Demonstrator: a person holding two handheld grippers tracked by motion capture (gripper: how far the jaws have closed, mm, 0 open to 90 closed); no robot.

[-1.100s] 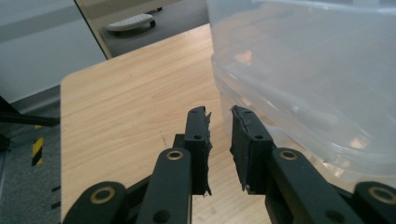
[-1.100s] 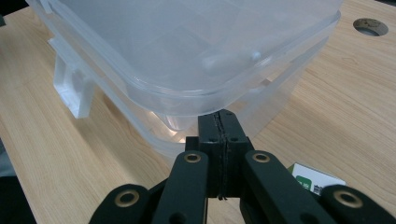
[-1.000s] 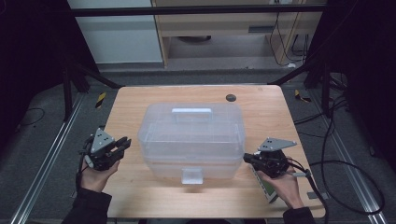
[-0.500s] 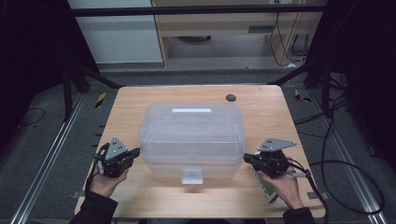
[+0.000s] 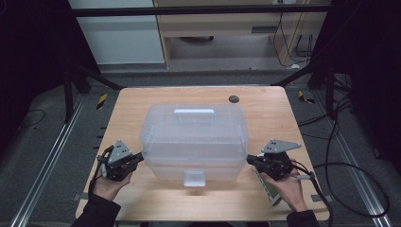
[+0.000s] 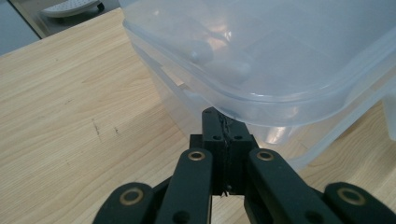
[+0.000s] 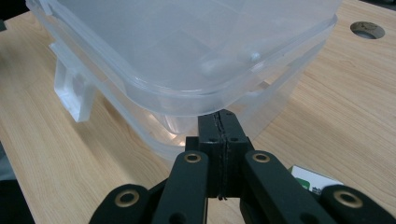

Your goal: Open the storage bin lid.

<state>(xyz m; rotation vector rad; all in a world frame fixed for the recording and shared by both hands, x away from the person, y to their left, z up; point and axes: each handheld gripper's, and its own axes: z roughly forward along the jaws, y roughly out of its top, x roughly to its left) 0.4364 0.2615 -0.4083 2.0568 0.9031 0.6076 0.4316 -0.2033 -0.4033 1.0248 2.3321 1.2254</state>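
Item: clear box [image 5: 194, 142], lid on. 2 grippers, left [image 5: 137, 158] and right [image 5: 249, 160], jaws closed empty, tucked under lid rim; lift both evenly.

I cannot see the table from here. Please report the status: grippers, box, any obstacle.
Left gripper shut, tip under the lid rim. Right gripper shut, same on its side. Clear plastic storage box on table, lid on, front latch down. Nothing in the way.

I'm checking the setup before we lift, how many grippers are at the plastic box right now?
2. The left gripper is at the clear plastic box's left end, jaws shut, tips under the lid rim. The right gripper is at its right end, jaws shut too.
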